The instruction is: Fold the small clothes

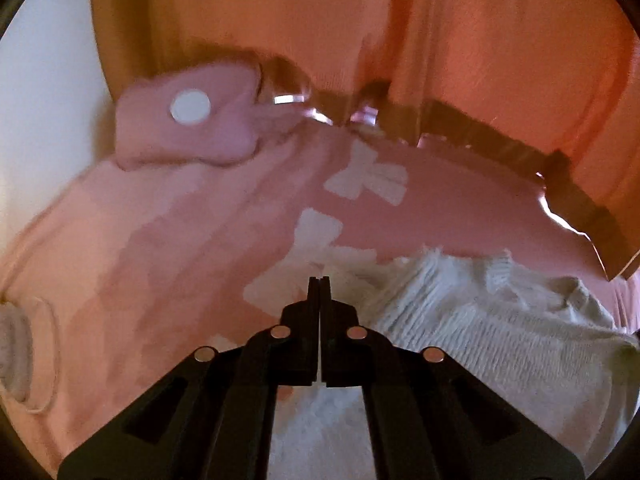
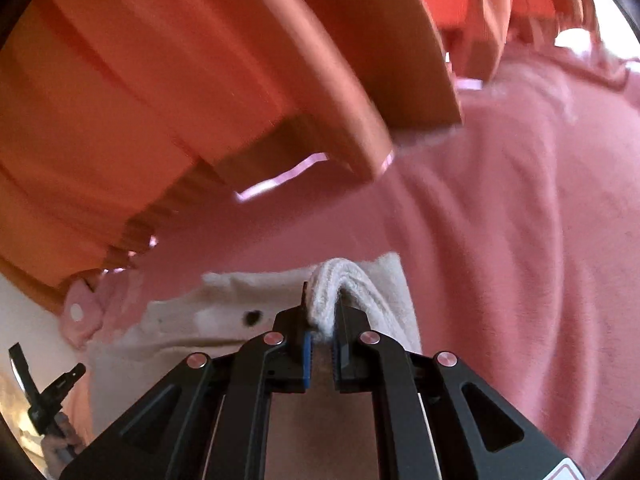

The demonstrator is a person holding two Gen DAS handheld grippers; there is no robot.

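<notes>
Orange curtains hang behind a bed under a pink blanket, and I'm working on that bed. My worry is the grip: the right gripper pinches only a ribbed edge of the white knit garment, so a quick pull could slip it free and spoil the fold. Its jaws are nearly closed, clamped on that fold of knit. The left gripper has its jaws fully shut; I see nothing between them. The garment lies near the bed's curtain-side edge, below both grippers.
</notes>
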